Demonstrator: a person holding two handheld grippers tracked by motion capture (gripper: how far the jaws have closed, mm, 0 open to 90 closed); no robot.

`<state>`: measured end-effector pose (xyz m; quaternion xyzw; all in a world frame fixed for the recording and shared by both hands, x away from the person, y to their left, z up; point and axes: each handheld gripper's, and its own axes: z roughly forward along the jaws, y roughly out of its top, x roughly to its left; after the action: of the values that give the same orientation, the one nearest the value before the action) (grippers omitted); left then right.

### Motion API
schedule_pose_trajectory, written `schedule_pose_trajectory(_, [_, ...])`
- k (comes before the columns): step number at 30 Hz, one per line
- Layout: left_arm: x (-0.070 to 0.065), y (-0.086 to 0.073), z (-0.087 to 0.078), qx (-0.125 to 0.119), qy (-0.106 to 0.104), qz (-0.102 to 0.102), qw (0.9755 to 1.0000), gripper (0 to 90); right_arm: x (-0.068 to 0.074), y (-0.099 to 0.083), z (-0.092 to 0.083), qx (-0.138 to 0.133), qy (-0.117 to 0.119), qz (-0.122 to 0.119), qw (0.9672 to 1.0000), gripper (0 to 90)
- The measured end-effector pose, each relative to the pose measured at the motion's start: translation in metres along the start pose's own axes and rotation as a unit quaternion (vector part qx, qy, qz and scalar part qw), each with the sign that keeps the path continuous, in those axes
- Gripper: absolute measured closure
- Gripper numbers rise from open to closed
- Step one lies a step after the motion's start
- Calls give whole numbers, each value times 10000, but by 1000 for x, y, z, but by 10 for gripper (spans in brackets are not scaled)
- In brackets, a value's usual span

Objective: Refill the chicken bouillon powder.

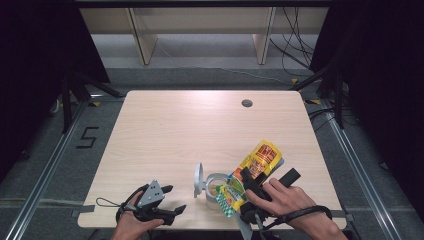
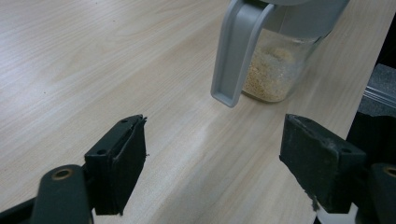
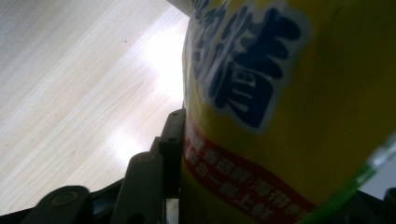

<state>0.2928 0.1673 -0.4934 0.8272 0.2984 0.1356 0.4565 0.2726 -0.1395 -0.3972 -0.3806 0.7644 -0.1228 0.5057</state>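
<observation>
Over the jar [image 1: 216, 186], the pouch [image 1: 252, 172] slants mouth-down.

The yellow seasoning pouch [image 3: 280, 107] runs off the top, right and bottom edges in the right gripper view, its blue lettering blurred and its right-hand side hiding one jaw. In the left gripper view, the jar [image 2: 275, 60] of granules is cut off at the top edge. From above, near the tabletop's near edge, the pouch hides the right gripper's [image 1: 246, 192] jaws.
</observation>
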Motion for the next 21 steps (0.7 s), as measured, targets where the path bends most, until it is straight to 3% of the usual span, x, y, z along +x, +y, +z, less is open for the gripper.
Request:
schedule_pose_trajectory(8, [-2,0,1,6,-2,-49,10000,219,-1,0,-1,-18,-33,3,10000,619])
schedule_pose_trajectory(9, [0,0,0,38,9,21,10000,219,-1,0,-2,-14,-43,-10,10000,619])
schedule_pose_trajectory(10, [-1,-1,2,-80,-11,-74,9999,219,-1,0,-2,2,-84,-38,10000,619])
schedule_pose_trajectory(12, [-1,-1,1,-72,-8,-119,9999,219,-2,-1,-2,14,-86,-51,9999,620])
schedule_pose_trajectory(21, [0,-1,1,-50,2,-77,10000,219,-3,-1,-1,0,-72,-65,10000,620])
